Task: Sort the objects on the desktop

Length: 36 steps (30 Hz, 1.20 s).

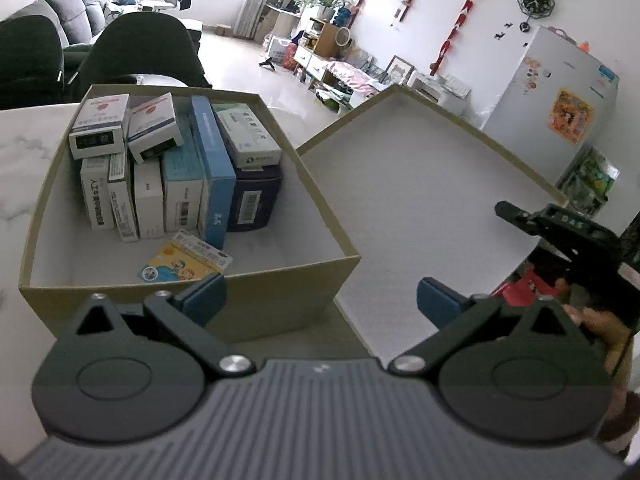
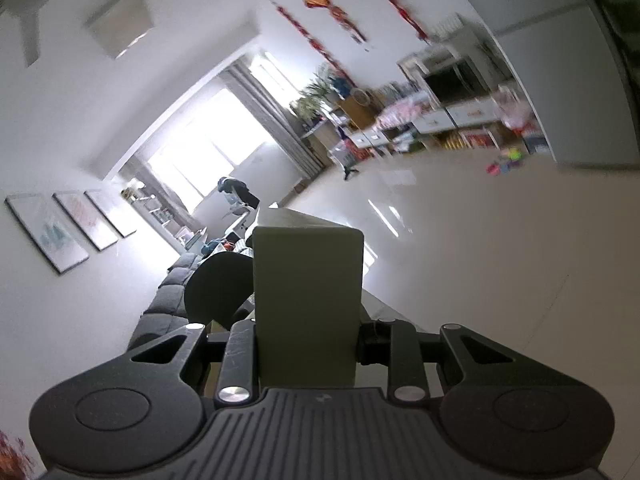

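1. Left wrist view: the left gripper [image 1: 320,300] is hanging released, jaws wide and holding nothing. The open tan cardboard box [image 1: 192,280], packed with upright medicine cartons [image 1: 160,184], is lying just ahead and left of it; the tilted tan cardboard lid [image 1: 412,184] is rising ahead-right.
2. Right wrist view: the right gripper [image 2: 308,344] is clenching the lid's rim [image 2: 308,296], whose long axis is running straight forward, making this hand nearer for capping.

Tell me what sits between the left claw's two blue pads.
Nothing is held there. In the left wrist view the left claw stands open; through the gap show only the storage box's front wall and the raised lid's white inside, both beyond the pads.
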Available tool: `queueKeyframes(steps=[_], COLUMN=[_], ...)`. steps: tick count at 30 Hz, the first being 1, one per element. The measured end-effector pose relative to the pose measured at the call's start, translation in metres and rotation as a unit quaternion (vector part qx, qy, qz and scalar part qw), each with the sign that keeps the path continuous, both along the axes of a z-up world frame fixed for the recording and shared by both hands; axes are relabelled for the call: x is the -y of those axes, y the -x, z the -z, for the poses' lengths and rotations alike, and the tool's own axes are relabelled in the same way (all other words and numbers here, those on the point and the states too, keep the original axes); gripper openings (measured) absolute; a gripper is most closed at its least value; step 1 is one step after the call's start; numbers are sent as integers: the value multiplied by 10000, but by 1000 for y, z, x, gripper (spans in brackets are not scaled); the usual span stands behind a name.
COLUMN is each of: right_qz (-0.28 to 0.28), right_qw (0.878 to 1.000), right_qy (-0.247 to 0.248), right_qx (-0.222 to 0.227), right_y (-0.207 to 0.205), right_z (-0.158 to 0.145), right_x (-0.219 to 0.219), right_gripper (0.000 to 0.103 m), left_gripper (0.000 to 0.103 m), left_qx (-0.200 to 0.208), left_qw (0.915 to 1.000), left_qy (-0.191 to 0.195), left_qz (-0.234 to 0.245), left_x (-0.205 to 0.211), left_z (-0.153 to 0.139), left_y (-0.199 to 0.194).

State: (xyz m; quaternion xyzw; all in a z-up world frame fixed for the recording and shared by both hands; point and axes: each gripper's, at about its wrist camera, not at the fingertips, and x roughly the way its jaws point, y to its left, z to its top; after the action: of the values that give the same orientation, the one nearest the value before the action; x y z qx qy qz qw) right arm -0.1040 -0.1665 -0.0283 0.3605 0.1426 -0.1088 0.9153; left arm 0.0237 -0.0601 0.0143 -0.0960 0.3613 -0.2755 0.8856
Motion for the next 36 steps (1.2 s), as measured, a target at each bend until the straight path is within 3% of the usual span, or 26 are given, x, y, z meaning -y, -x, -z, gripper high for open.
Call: queueKeyframes(steps=[7, 22, 36], right_qz=[-191, -768, -1374], right_qw=[9975, 9836, 9631], right_qy=[669, 1609, 2281], right_qx=[150, 260, 402], right_y=[17, 49, 70], right_z=[-19, -37, -54], right_x=[-29, -77, -123], right_gripper=[32, 33, 38], left_gripper=[103, 103, 103], left_qx=[55, 241, 647], left_qw=[9999, 9995, 9927], left_qy=[98, 222, 462], left_qz=[4, 43, 907], left_x=[-7, -14, 1], left_z=[-3, -17, -68], left_y=[5, 13, 13])
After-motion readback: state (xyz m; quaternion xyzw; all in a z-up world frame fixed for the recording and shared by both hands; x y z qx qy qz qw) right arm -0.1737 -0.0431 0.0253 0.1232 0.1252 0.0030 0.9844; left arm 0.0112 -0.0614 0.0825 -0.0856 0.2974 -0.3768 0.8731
